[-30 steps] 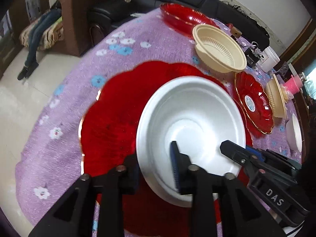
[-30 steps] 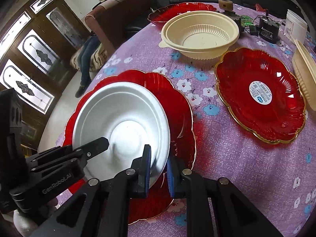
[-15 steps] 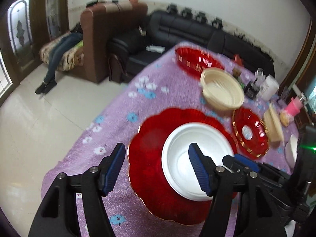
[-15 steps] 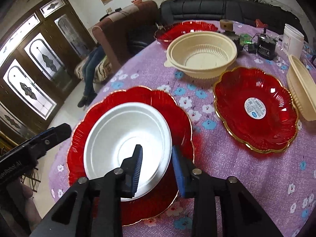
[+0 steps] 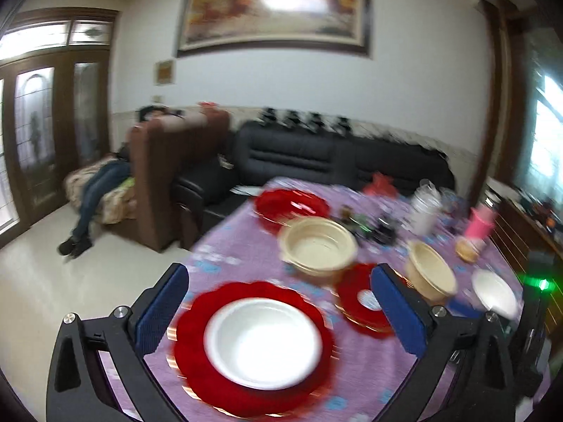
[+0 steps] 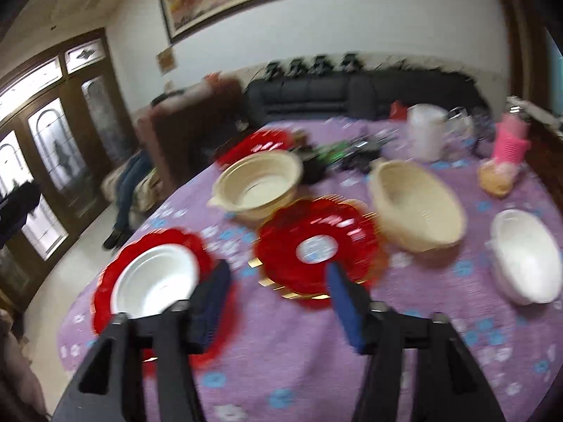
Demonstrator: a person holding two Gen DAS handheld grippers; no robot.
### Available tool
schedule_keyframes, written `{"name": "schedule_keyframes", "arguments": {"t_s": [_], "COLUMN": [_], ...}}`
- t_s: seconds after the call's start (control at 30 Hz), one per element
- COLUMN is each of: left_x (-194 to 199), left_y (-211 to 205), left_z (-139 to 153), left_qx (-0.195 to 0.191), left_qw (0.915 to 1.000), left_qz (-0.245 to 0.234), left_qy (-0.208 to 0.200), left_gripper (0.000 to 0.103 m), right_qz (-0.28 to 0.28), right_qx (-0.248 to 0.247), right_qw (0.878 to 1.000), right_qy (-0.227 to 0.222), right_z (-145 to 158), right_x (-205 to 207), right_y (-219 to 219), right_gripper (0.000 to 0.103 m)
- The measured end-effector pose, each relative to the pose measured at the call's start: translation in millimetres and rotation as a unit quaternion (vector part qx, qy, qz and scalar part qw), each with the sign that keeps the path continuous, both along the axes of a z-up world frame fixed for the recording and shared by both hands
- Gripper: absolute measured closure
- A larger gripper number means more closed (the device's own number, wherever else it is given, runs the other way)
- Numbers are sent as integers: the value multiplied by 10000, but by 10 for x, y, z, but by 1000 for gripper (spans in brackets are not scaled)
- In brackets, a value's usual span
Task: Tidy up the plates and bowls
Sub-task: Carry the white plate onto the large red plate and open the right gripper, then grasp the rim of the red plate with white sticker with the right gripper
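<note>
Tongs were in both my hands, both pairs empty and their jaws opening: the left gripper [image 5: 278,311] stood spread wide above the near plate, the right gripper [image 6: 278,297] partly apart, nothing between the pads of either.

At the near left of the table lay a large red plate [image 5: 197,358] with a white bowl [image 5: 262,341] sitting in its middle. Just right of it lay a smaller red plate [image 6: 316,246] with a round sticker at its centre. Beyond that one stood a cream bowl [image 6: 258,183], and further off a third red plate [image 6: 258,146]. Right of the stickered plate a second cream bowl [image 6: 418,207] leaned tilted, and at the near right edge sat another white bowl [image 6: 524,256].

I judged the tilted cream bowl the likeliest trouble: a careless nudge could roll it onto its neighbours. The white bowl near the right edge could also be pushed off the table.

A purple cloth with blue and white flowers [image 6: 288,362] covered the table. Cluttered at its far end were a white jar [image 6: 424,132] and something pink [image 6: 510,139]. Behind stood a black sofa [image 5: 316,154], a brown armchair [image 5: 165,176], glazed wooden doors at left and a framed painting [image 5: 274,10] on the white wall.
</note>
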State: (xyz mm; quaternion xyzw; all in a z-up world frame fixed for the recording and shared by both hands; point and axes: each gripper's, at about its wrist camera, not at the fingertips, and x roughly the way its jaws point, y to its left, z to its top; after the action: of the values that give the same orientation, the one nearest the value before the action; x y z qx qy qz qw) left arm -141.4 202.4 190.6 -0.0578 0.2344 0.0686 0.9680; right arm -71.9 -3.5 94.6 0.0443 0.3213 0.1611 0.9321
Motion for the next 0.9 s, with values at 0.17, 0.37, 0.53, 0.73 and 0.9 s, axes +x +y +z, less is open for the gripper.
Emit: {"name": "schedule_keyframes", "arguments": {"t_s": [0.17, 0.37, 0.53, 0.73, 0.9], "left_x": [265, 402, 412, 449, 403], "left_y": [-332, -596, -556, -175, 221], "left_z": [-186, -413, -402, -329, -244], "left_qx": [-374, -469, -507, -611, -752], "left_qw": [9952, 9894, 9893, 9923, 9934], "left_qz": [-672, -927, -897, -406, 89], "left_qy": [599, 1013, 1030, 996, 859], "left_gripper": [0, 0, 0, 0, 0], "right_qz": [-997, -1440, -1256, -777, -657], "right_qx": [548, 919, 1310, 1377, 1396], "right_qw": [9924, 9786, 9707, 9701, 9677], "right_qy": [461, 1143, 1577, 1840, 1992], "right_z": [-87, -418, -670, -792, -885], "right_x": [163, 333, 536, 800, 946], "right_y": [-975, -1552, -1501, -996, -751], "right_gripper": [21, 37, 44, 44, 44]}}
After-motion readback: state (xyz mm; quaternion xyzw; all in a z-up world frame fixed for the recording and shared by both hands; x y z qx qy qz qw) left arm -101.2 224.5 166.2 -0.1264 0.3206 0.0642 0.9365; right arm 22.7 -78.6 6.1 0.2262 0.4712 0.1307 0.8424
